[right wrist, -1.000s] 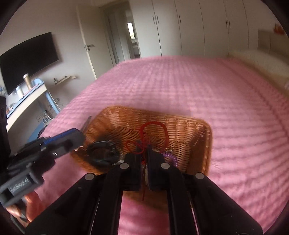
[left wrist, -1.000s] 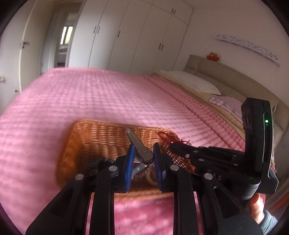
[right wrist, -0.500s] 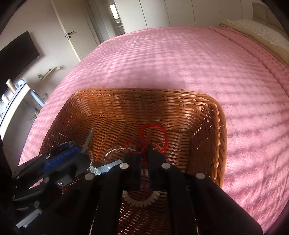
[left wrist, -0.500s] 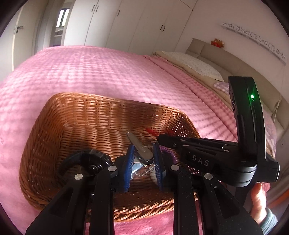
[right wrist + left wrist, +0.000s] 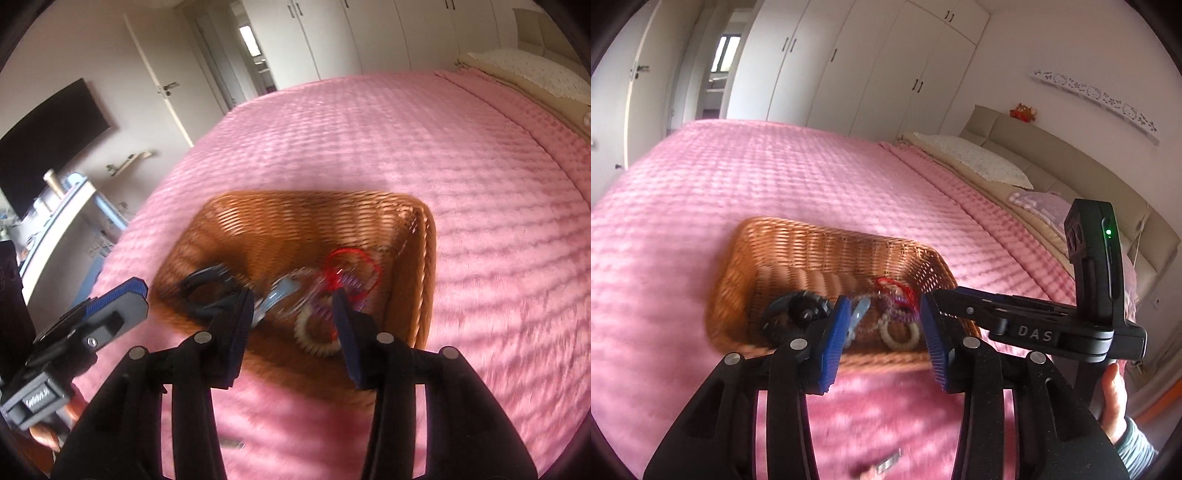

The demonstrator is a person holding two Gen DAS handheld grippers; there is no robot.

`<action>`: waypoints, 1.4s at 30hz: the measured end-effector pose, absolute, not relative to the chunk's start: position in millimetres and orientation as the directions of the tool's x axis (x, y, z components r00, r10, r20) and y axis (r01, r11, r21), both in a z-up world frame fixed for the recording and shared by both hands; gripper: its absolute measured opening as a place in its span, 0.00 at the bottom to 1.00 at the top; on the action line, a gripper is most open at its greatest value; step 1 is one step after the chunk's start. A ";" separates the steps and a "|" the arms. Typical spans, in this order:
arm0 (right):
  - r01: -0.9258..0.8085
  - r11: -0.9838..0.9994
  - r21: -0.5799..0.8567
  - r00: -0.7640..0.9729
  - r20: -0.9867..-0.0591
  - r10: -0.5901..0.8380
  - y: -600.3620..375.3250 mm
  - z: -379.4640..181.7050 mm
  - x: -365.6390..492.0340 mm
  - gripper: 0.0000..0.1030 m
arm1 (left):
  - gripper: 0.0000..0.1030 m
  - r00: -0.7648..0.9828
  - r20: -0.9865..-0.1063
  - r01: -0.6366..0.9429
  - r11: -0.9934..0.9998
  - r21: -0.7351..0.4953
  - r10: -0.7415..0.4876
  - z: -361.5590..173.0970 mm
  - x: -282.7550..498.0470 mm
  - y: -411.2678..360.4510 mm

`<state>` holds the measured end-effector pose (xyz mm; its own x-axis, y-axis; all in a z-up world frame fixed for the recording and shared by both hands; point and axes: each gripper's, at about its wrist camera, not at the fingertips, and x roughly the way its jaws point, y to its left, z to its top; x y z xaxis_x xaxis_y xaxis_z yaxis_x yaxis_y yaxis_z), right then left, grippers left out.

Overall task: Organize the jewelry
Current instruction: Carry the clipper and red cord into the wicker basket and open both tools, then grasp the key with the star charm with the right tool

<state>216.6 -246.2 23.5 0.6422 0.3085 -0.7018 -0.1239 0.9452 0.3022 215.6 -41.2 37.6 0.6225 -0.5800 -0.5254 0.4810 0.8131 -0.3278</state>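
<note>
A wicker basket [image 5: 827, 240] [image 5: 424, 258] sits on the pink bedspread. Inside it lie a black bracelet [image 5: 792, 314] [image 5: 207, 284], a light blue clip [image 5: 860, 314] [image 5: 282, 290], a red cord [image 5: 894, 286] [image 5: 351, 262], a purple spiral band [image 5: 901, 314] and a cream beaded bracelet [image 5: 899, 336] [image 5: 314, 339]. My left gripper [image 5: 884, 336] [image 5: 114, 306] hovers over the basket's near rim, jaws opening, nothing between the blue pads. My right gripper [image 5: 293, 326] [image 5: 945, 297] hangs over the near right side, jaws opening too, holding nothing.
A small metal piece [image 5: 888, 463] [image 5: 231, 443] lies on the bedspread in front of the basket. Pillows [image 5: 975, 162] and a headboard are at the far right, white wardrobes behind. A desk [image 5: 62, 221] and a dark screen stand left of the bed.
Both grippers have pulled back out of the basket and spread their jaws. The clip that the left held and the red cord that the right held now lie in the basket.
</note>
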 end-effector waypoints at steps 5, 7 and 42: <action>-0.176 0.931 0.320 0.634 -0.686 0.356 -223.9 20.3 167.3 0.40 | 0.37 0.639 -0.515 0.477 0.820 -0.317 -0.571 42.4 165.0 -14.3; -0.183 0.930 0.318 0.623 -0.694 0.360 -215.2 12.5 152.5 0.40 | 0.37 0.645 -0.524 0.461 0.830 -0.314 -0.556 36.9 143.7 -2.4; -0.103 0.985 0.139 0.542 -0.823 0.173 -134.9 -77.6 128.4 0.20 | 0.36 0.500 -0.720 0.351 0.872 -0.340 -0.482 -71.2 49.4 42.1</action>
